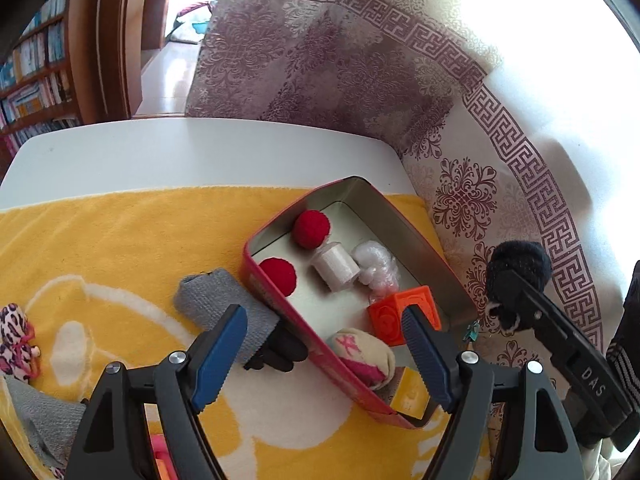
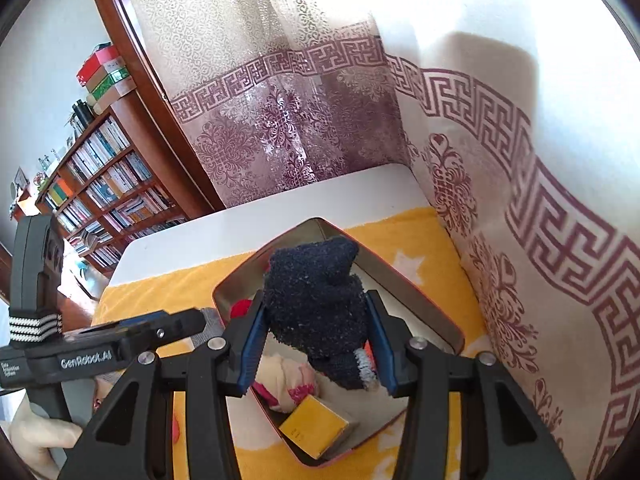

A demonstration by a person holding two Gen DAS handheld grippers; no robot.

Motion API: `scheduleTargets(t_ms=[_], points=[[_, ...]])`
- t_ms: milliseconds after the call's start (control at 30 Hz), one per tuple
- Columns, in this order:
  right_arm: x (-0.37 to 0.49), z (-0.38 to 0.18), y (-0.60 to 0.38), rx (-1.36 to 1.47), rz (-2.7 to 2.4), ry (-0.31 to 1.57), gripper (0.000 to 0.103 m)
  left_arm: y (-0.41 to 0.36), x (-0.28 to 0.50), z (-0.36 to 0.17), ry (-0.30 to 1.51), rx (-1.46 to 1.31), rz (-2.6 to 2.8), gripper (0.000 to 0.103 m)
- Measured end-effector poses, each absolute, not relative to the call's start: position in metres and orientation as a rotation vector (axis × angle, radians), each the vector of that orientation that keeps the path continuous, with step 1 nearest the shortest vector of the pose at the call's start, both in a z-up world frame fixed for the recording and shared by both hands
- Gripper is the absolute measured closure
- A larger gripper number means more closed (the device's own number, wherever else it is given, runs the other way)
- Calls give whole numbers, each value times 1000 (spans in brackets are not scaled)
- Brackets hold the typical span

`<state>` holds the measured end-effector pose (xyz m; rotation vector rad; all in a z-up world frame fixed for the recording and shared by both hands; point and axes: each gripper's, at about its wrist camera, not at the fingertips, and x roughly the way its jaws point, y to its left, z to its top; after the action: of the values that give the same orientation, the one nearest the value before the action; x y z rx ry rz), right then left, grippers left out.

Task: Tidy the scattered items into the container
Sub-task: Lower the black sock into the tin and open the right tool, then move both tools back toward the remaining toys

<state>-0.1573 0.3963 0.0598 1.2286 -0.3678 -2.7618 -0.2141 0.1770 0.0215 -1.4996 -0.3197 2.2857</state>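
Right fingers: your right gripper (image 2: 316, 344) pinches a dark fuzzy sock (image 2: 316, 300) between its blue pads; the sock bulges above the jaws and a pale cuff hangs below them.
Sock position: held over the open red tin (image 2: 424, 304), above its near half (not yet inside).
Left fingers: your left gripper (image 1: 324, 356) stands spread and holds nothing; one finger is over the yellow towel (image 1: 120, 240), the other over the tin's near end.
Grey cloth: a grey folded cloth (image 1: 224, 300) lies on the towel just beside the tin's long wall, near the left finger, with a dark item at its near end (too hidden to name).
Tin contents: two red pompoms (image 1: 312, 229), a white spool (image 1: 335, 266), a clear plastic wad (image 1: 376, 264), an orange cube (image 1: 404, 312), a cream and pink pouch (image 1: 362, 350), a yellow box (image 2: 314, 426).
Still out: a leopard-print toy (image 1: 14, 338) at the towel's far left edge, well apart from the tin.
Step in hand: I judge it the drop of the sock into the tin.
Next move: lower the sock toward the bare floor of the tin, then spread the right jaws; keep the cuff clear of the rim.
After that: the left gripper looks best placed for the grey cloth.
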Motion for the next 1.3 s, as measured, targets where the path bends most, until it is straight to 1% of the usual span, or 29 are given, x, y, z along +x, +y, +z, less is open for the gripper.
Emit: scheduleTargets(t_ms=[33, 67, 100, 133, 167, 333, 367, 400, 600, 1000, 1100, 1300], points=[[-162, 62, 394, 1213, -2770, -363, 50, 168, -212, 22, -332, -1503, 2302, 22], [-167, 65, 391, 1198, -2781, -360, 46, 159, -210, 21, -347, -1509, 2316, 20], [-170, 67, 390, 1188, -2789, -361, 43, 149, -208, 20, -368, -1514, 2331, 15], [-171, 69, 388, 1179, -2794, -366, 39, 140, -205, 20, -390, -1513, 2346, 13], [-172, 71, 386, 1169, -2796, -368, 38, 131, -203, 20, -409, -1509, 2361, 13], [-165, 67, 370, 1194, -2754, -359, 37, 97, -193, 22, -447, -1490, 2423, 13], [-162, 64, 366, 1204, -2740, -353, 37, 92, -191, 23, -437, -1480, 2441, 3], [-158, 62, 361, 1212, -2727, -345, 37, 88, -188, 26, -427, -1467, 2458, 0], [-136, 49, 333, 1262, -2651, -322, 37, 58, -174, 39, -378, -1428, 2489, 0], [-118, 33, 274, 1324, -2537, -264, 37, -25, -139, 29, -467, -1514, 2522, 0], [-119, 26, 258, 1346, -2493, -228, 37, -39, -128, 21, -492, -1548, 2507, 0], [-128, 10, 235, 1399, -2455, -117, 37, -58, -113, 12, -464, -1571, 2511, 0]])
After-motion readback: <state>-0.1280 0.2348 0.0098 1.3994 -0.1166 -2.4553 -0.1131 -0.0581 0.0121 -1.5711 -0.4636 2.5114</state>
